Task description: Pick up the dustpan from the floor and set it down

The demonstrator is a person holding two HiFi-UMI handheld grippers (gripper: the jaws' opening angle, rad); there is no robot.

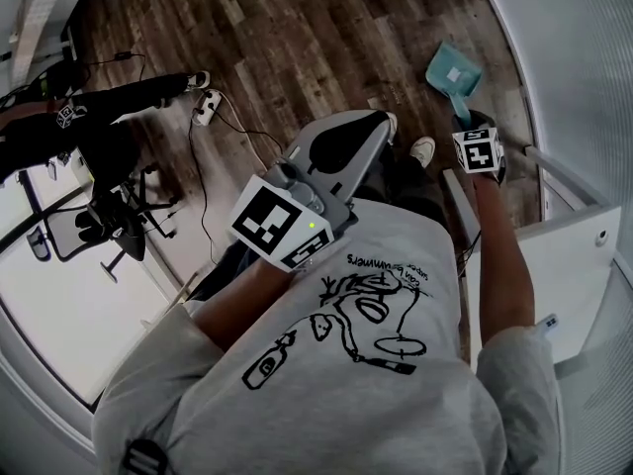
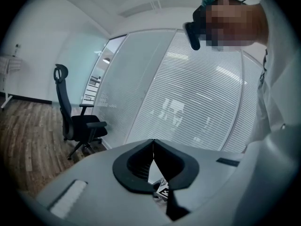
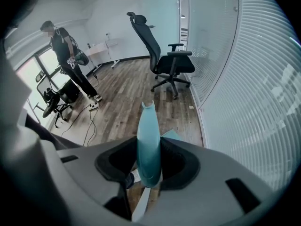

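Leftward, the left gripper [image 2: 153,147] sits nearly level before the person's chest, jaws together on nothing. Further right, the right arm reaches down and the right gripper [image 3: 149,147] points steeply downward, clamped on the handle of the teal dustpan [image 1: 453,70] beside the glass wall [image 1: 574,57].

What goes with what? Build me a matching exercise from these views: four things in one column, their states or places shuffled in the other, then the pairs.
1 dustpan
2 left gripper
3 right gripper
4 office chair

A jaws together, nothing between
B beside the glass wall
C teal
D clamped on a handle

Pairs: 1-C, 2-A, 3-D, 4-B
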